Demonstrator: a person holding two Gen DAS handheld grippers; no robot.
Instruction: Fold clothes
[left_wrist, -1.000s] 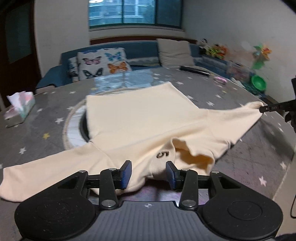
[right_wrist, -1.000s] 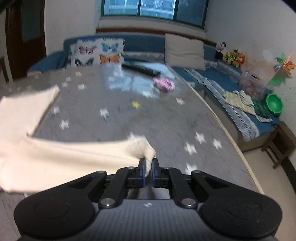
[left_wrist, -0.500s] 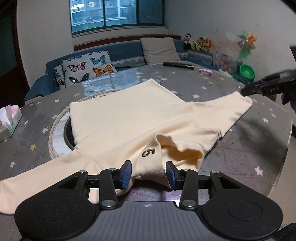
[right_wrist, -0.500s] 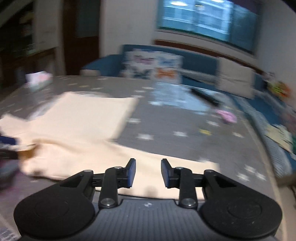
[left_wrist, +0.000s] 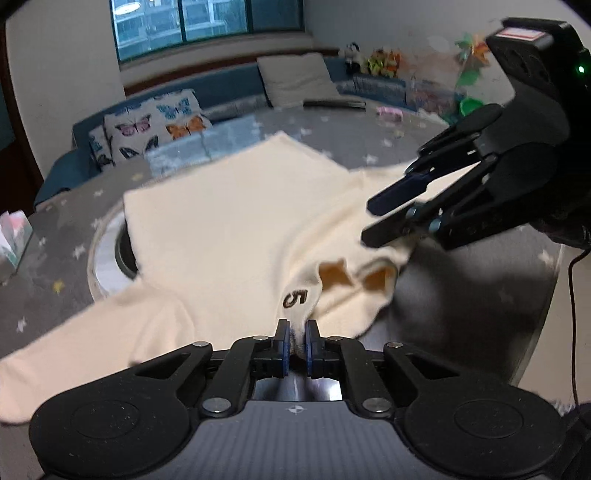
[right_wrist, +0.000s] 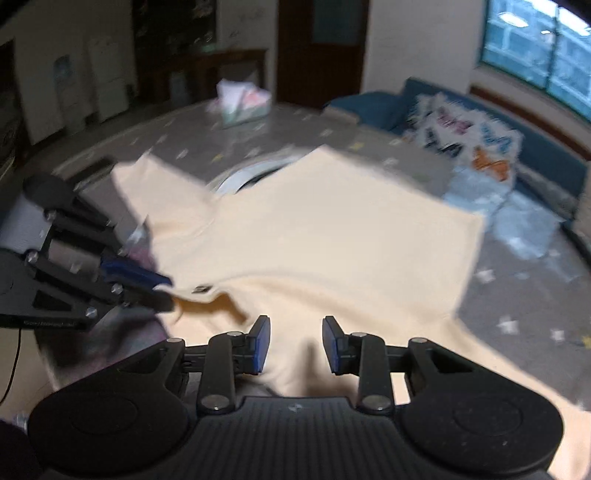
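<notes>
Now, left hand-held gripper (left_wrist: 294, 341): clenched on the collar of the cream sweatshirt (left_wrist: 236, 221), beside its "5" mark (left_wrist: 294, 298); half a second ago it stood spread.
Right hand-held gripper (right_wrist: 294, 345): released, fingers apart above the sweatshirt's near shoulder; it has let go of the sleeve and swung in toward the collar.
Sweatshirt: spread flat on the star-patterned counter (left_wrist: 59, 291), collar edge lifted.
Tissue box (right_wrist: 242, 101): at the counter's far side.

Around the cream sweatshirt (left_wrist: 229, 229), the tabletop (left_wrist: 480, 280) lies bare on its right and far sides. A tissue box (left_wrist: 13, 236) (far left of it) and the right gripper (left_wrist: 369, 221) above its right shoulder are the obstacles.
</notes>
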